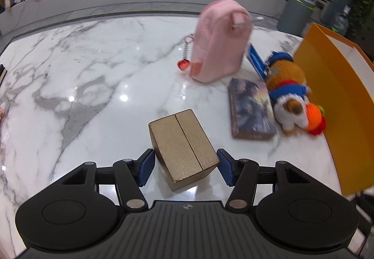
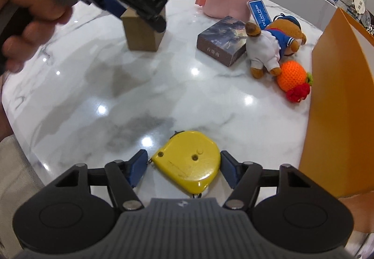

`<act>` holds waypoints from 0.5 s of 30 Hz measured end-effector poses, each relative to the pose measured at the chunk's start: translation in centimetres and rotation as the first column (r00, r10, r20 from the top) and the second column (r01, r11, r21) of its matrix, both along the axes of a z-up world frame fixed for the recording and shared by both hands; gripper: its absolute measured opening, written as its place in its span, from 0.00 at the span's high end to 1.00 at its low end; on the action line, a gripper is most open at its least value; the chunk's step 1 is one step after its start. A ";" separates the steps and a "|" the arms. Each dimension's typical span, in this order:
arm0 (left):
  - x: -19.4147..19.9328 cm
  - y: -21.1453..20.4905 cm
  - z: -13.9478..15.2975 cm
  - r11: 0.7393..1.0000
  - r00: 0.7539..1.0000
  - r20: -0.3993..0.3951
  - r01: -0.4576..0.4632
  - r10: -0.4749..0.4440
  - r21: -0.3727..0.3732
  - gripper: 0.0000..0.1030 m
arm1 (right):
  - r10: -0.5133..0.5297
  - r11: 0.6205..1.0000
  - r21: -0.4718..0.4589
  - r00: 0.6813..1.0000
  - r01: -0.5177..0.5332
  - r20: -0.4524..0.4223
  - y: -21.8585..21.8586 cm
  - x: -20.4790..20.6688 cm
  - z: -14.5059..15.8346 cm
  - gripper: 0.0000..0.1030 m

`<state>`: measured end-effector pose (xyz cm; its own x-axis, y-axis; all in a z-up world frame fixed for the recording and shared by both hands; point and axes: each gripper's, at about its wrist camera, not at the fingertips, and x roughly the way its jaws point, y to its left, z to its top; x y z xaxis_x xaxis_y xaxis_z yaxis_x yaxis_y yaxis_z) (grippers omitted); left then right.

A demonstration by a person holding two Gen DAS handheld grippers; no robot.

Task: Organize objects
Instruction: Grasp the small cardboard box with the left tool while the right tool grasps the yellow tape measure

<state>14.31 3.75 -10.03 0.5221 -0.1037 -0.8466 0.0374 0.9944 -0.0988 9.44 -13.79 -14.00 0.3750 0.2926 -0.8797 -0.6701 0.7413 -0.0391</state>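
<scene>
A tan cardboard box (image 1: 184, 146) stands on the white marble table (image 1: 93, 76), between the blue pads of my left gripper (image 1: 185, 166). The pads sit at the box's sides, touching or nearly so. The box also shows in the right wrist view (image 2: 142, 34) with the left gripper (image 2: 131, 5) over it. A yellow tape measure (image 2: 188, 160) lies flat between the pads of my right gripper (image 2: 182, 171), which stand at its edges. Whether either gripper presses its object I cannot tell.
A pink mini backpack (image 1: 219, 41) with a red heart charm (image 1: 183, 64) stands at the back. A book (image 1: 251, 109), a plush bear (image 1: 286, 85) with a crocheted orange (image 1: 314, 116) and a blue tag (image 1: 257, 61) lie right. An orange paper bag (image 1: 336, 95) stands at the right edge.
</scene>
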 end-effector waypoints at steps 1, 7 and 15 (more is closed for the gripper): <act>-0.4 -0.1 0.0 1.000 1.000 0.001 0.012 -0.012 0.000 0.36 | -0.001 1.000 0.002 1.000 0.001 -0.001 -0.1 0.0 0.0 0.33; -2.4 -1.1 -0.1 0.995 0.995 -0.002 0.100 -0.100 0.029 0.36 | -0.022 1.000 0.011 1.000 0.022 0.005 -0.4 0.3 0.0 0.34; -3.2 -2.5 -0.5 0.985 0.988 -0.018 0.156 -0.155 0.077 0.43 | -0.040 0.999 0.022 0.999 0.040 0.017 -1.2 0.7 -0.1 0.34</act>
<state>11.09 1.28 -10.53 0.4945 -0.1168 -0.8613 0.1917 0.9812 -0.0229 10.18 -15.04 -14.13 0.4022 0.2956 -0.8665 -0.6391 0.7684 -0.0345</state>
